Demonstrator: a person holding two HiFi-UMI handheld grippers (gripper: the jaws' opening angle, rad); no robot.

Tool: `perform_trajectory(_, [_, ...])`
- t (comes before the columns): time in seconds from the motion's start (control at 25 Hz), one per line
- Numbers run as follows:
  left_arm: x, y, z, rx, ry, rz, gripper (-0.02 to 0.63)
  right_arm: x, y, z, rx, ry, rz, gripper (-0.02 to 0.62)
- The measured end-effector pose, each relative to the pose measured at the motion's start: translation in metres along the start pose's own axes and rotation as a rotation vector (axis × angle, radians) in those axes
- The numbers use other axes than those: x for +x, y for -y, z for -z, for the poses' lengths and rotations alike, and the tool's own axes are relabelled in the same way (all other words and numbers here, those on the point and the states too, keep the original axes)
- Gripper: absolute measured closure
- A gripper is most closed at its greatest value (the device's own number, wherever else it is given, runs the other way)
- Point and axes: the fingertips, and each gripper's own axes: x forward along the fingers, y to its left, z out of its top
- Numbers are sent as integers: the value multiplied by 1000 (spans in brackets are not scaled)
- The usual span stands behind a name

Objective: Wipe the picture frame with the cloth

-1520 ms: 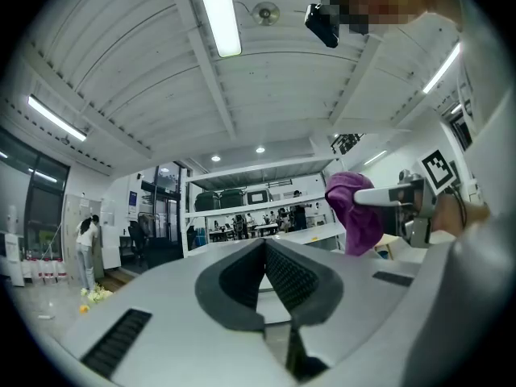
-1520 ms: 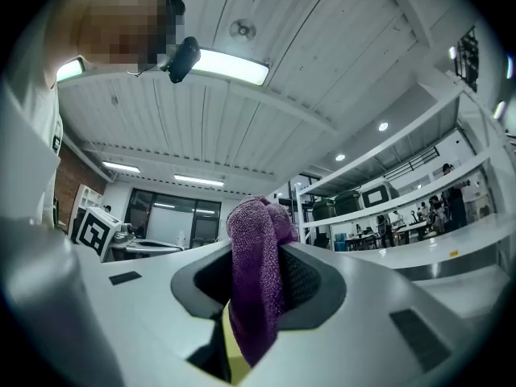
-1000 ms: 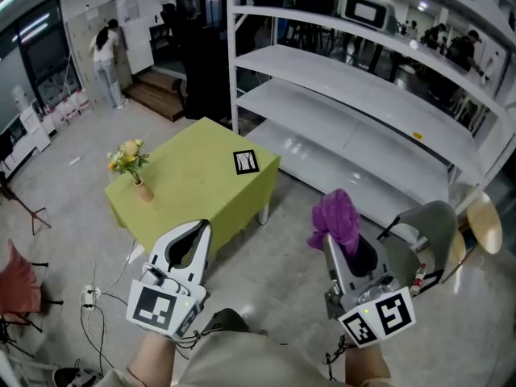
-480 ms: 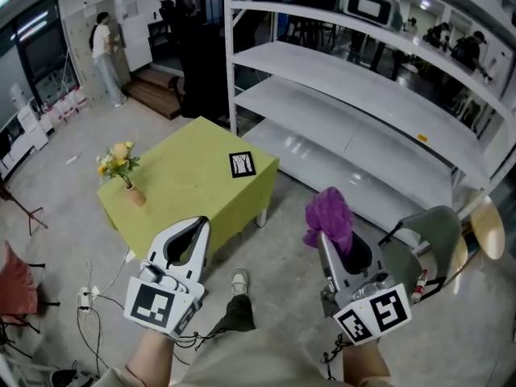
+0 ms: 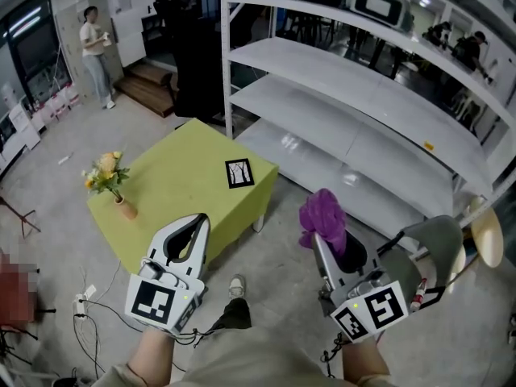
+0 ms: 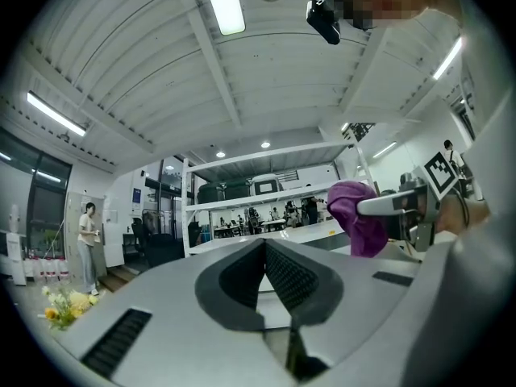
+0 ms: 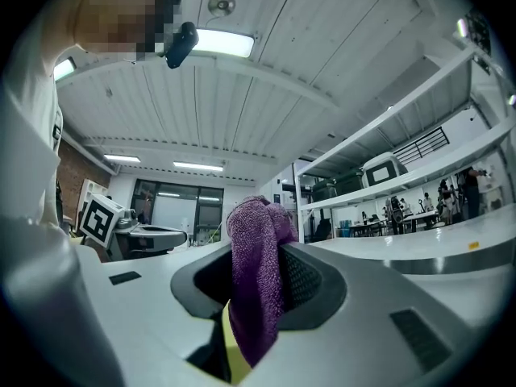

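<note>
A small black-rimmed picture frame lies flat near the right corner of the yellow-green table in the head view. My right gripper is held over the floor to the right of the table, shut on a purple cloth that bunches above its tips. The cloth hangs between the jaws in the right gripper view and shows as a purple wad in the left gripper view. My left gripper hovers at the table's near edge, shut with nothing in it.
A vase of yellow flowers stands at the table's left corner. White metal shelving fills the right. A grey chair sits by my right gripper. Cables trail on the floor. A person stands far back left.
The view has shifted, so the table and flowers sit lower left in the picture. Both grippers keep their places and grip. The person at the back has turned around.
</note>
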Motion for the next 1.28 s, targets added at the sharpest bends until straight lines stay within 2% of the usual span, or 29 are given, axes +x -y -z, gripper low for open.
perform_trajectory(0.4, [89,-74,32,-61,-66,21,598,113,42,21,11,-92,-6,474])
perform_trajectory(0.76, [178,-147,67,-71,-134,61,598,233,75,43,26,-150,-31,474])
perform_trajectory(1.04, [217,-198,90,-93,-164,69,598,305,91,70,41,-199,-31,472])
perform_trajectory(1.28, [245,-223,108,-109,-183,79,598,347,102,88,44,-242,-46,472])
